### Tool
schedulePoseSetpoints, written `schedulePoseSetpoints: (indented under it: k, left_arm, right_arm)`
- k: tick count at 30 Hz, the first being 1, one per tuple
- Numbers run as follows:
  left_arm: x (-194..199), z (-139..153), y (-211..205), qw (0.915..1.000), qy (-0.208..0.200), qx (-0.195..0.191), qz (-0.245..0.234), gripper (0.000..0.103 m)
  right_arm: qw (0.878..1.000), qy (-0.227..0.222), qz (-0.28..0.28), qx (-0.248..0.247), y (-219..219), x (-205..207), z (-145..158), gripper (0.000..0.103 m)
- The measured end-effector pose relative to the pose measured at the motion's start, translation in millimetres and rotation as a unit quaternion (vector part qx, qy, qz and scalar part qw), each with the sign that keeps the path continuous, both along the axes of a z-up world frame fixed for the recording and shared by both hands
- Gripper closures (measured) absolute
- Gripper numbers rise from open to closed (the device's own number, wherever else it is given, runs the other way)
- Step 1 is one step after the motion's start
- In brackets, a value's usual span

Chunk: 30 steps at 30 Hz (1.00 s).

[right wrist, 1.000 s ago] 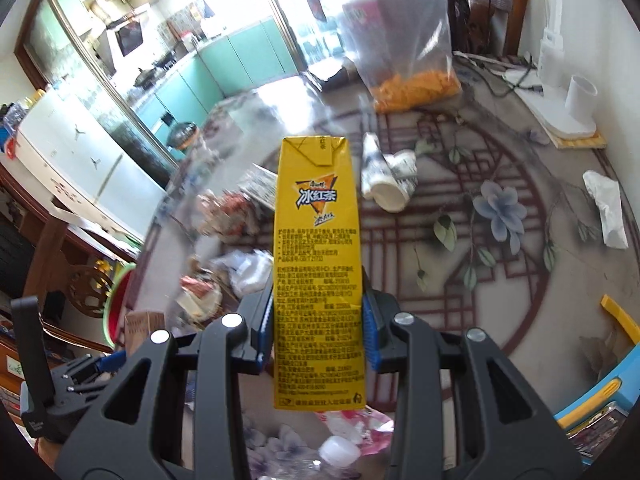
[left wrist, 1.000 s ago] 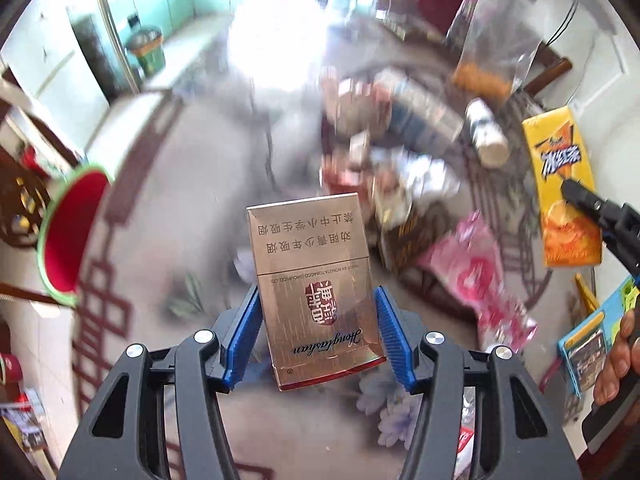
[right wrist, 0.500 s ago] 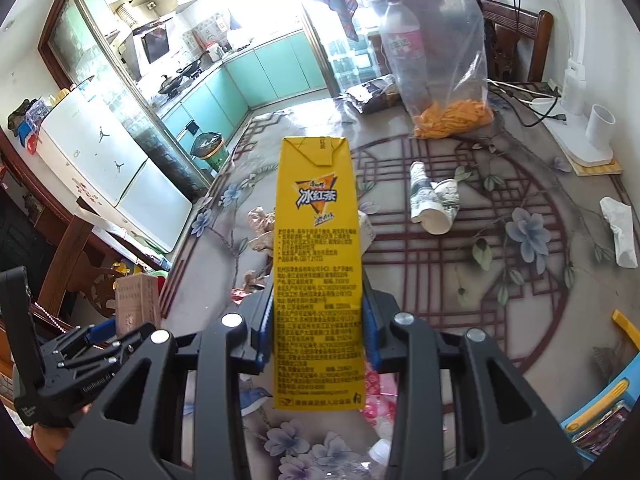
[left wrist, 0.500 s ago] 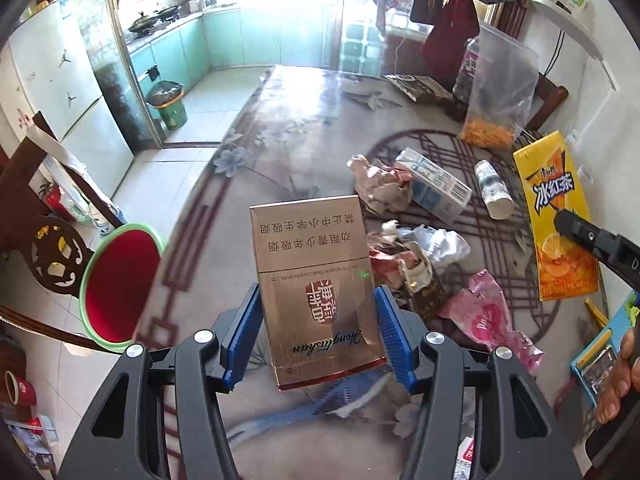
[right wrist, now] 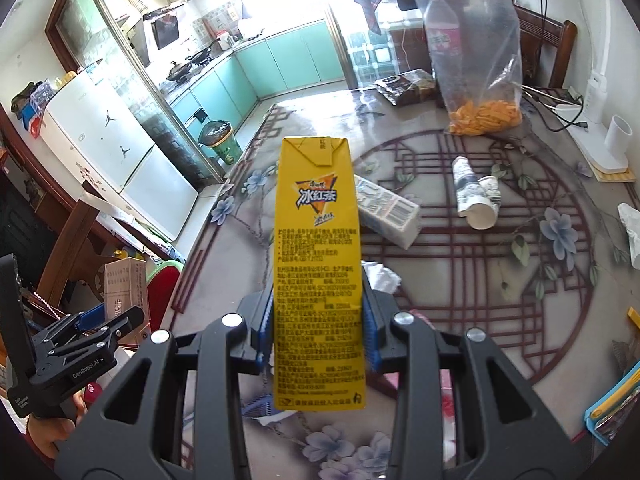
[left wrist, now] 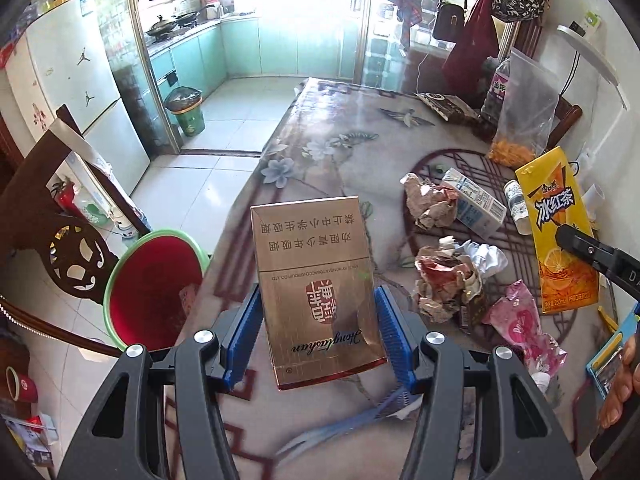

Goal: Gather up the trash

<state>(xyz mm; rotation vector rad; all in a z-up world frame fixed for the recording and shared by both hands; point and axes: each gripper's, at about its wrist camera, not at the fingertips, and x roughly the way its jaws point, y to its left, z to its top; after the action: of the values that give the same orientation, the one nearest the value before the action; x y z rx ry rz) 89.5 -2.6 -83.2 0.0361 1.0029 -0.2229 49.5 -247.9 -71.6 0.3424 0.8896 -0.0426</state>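
Cardboard: my left gripper [left wrist: 318,330] clamps a gold cigarette pack [left wrist: 316,296], base hidden; my right gripper [right wrist: 318,330] clamps a glossy yellow tea carton [right wrist: 318,272].

Between blue ribbed fingers [left wrist: 390,332] sits a gold cardboard cigarette pack [left wrist: 316,292] with a red seal. A yellow tea carton [right wrist: 318,268] with orange triangle artwork fills the other blue fingers [right wrist: 370,336]. Beyond them, the table [right wrist: 520,280] shows maroon lattice and grey-blue flowers.
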Motion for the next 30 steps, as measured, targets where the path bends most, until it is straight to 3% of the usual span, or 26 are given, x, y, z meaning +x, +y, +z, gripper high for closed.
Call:
schedulePoseSetpoints:
  k: [15,30]
  left_arm:
    - [29,-8,81,0.9994,-0.001,-0.002,-0.036,0.049]
    - [56,-30,149,0.9991,0.013,-0.01,-0.04,0.049]
  right_arm:
    - [0.999,0.022,-0.022,-0.015,83,20,-5,0.068]
    - [0.998,0.045,-0.014,-0.037,161,37,-10,0.068]
